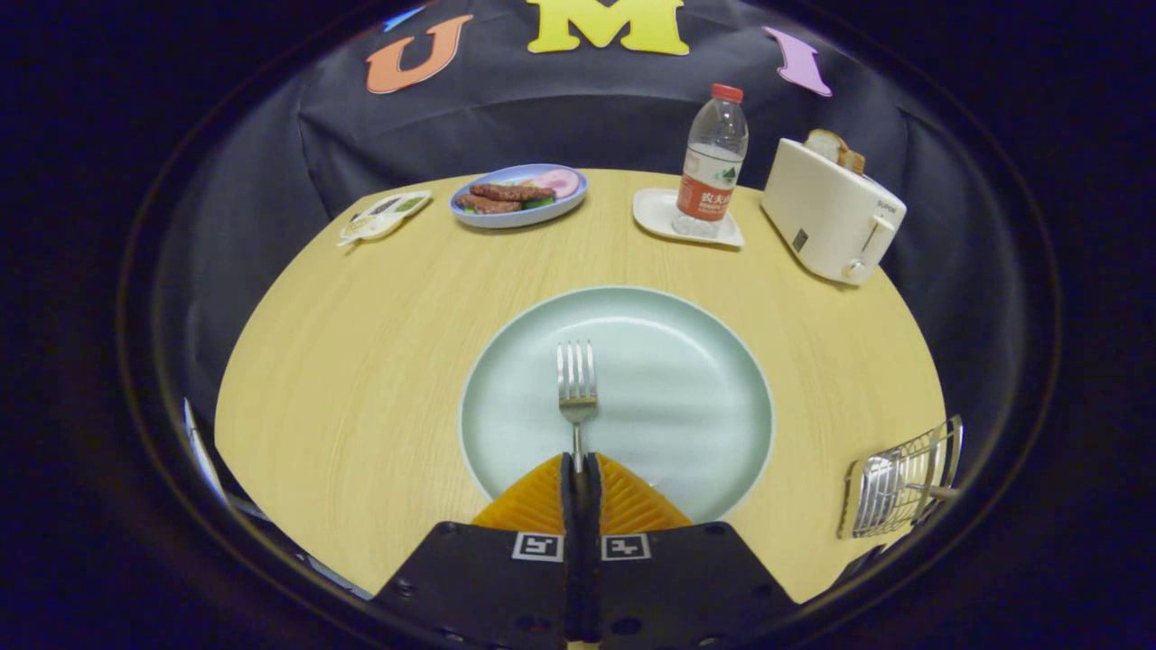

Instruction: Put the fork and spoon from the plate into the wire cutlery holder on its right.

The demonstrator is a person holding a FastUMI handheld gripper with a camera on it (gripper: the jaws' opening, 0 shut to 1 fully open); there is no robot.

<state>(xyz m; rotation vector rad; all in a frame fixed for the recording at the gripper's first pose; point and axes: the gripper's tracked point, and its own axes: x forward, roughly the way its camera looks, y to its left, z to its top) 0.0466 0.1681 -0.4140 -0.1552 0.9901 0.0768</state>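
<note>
A metal fork (577, 384) points away from me over the pale green plate (686, 379), tines at the far end. My gripper (579, 462) is shut on the fork's handle, both fingers pressed together around it. The fork's head sticks out just ahead of the fingers, above the middle of the plate. The wire cutlery holder (903, 478) stands on the table to the right of the plate, near the table's edge; something thin, like a handle, pokes from it. I cannot make out a spoon on the plate.
Beyond the plate stand a water bottle (713, 162) on a white square dish (686, 219), a cream toaster (831, 212) with bread, a blue plate of food (519, 194), and a small white dish (384, 217) at far left on the round wooden table (361, 361).
</note>
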